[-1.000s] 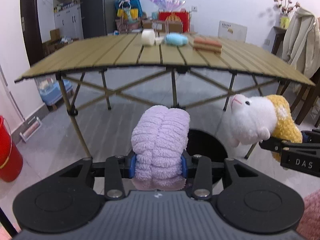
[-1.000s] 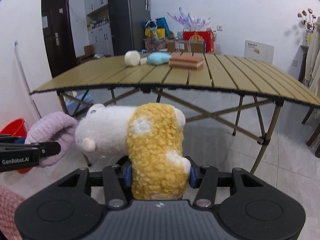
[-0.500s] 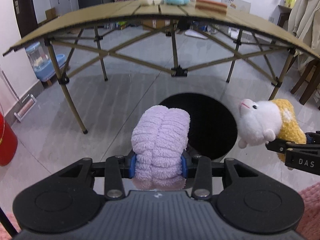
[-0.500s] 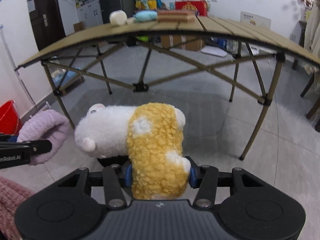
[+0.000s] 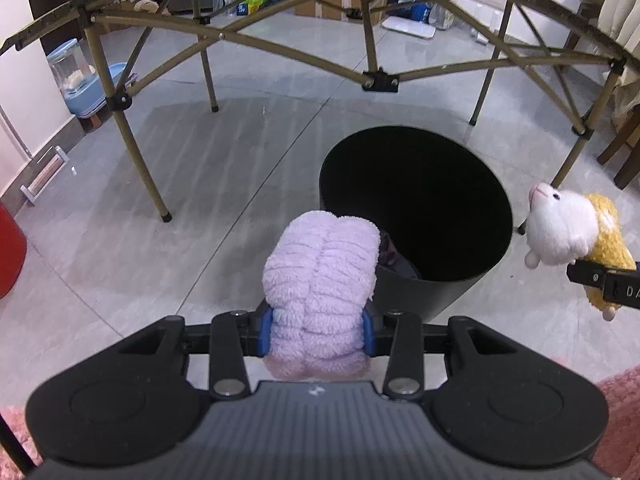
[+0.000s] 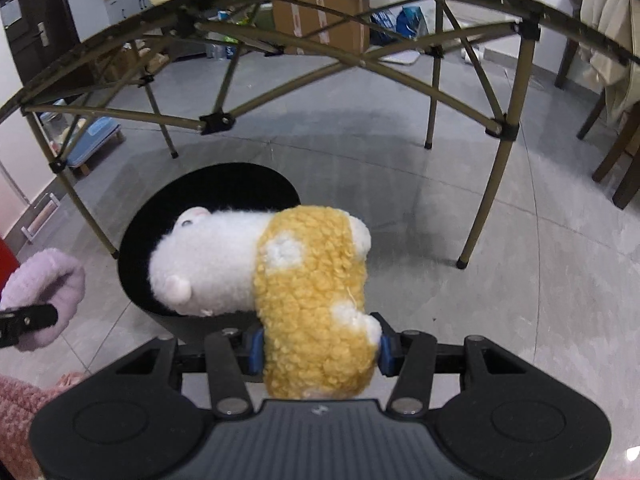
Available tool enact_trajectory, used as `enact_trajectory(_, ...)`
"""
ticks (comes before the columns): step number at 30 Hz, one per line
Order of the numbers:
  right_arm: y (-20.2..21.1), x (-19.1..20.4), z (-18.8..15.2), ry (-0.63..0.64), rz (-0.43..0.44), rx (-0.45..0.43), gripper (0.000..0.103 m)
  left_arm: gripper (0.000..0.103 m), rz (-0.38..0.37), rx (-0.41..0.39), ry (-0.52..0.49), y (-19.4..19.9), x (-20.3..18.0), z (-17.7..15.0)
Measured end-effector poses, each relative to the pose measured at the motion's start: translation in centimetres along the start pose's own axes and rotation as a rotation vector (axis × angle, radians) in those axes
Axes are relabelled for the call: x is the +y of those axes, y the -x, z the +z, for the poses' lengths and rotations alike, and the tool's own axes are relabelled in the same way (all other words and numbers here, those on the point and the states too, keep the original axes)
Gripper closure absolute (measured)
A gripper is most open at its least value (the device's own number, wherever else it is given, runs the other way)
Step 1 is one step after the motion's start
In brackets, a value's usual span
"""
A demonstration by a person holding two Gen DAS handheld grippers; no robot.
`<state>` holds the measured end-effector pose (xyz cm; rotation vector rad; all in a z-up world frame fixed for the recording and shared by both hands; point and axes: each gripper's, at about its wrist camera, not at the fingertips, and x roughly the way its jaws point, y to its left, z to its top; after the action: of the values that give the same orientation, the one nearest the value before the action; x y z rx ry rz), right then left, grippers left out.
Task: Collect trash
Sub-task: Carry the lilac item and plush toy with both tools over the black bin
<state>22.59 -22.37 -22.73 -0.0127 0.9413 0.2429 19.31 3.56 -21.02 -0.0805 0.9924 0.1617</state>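
My left gripper is shut on a lilac fluffy plush, held at the near left rim of a round black bin on the floor. My right gripper is shut on a white and yellow plush sheep, its white head over the bin's near right rim. The sheep shows at the right in the left wrist view. The lilac plush shows at the left in the right wrist view. Something dark lies inside the bin.
A folding table's olive legs and crossbars stand just beyond the bin. A red bucket is at the far left. Dark chair legs stand at the right. Cardboard boxes lie behind the table.
Both grippers have dropped lower and tilted down toward the floor. The black bin has come closer and larger, and both plush toys now hang at its rim.
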Motion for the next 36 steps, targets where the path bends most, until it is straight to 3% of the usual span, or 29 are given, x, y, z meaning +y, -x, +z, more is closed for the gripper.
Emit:
enact_trajectory(8,-1.4,0.4,0.6,-0.020,0.000,0.011,0.053,0.063,-0.019,0.008,0.007,-0.2,-0.5,0.2)
enact_trajectory(23,-2.1,-0.7,0.7,-0.085,-0.004,0.039,0.053,0.063,0.070,0.087,0.076,-1.4,0.2,1.3)
enact_trajectory(29,-2.1,-1.3,0.9,-0.114,-0.009,0.033,0.053,0.062,0.105,0.089,0.084,-1.9,-1.6,3.0)
enact_trajectory(36,-2.1,-2.7,1.1,-0.168,-0.036,0.024,0.053,0.062,0.080,0.082,0.079,-2.3,-4.8,5.0)
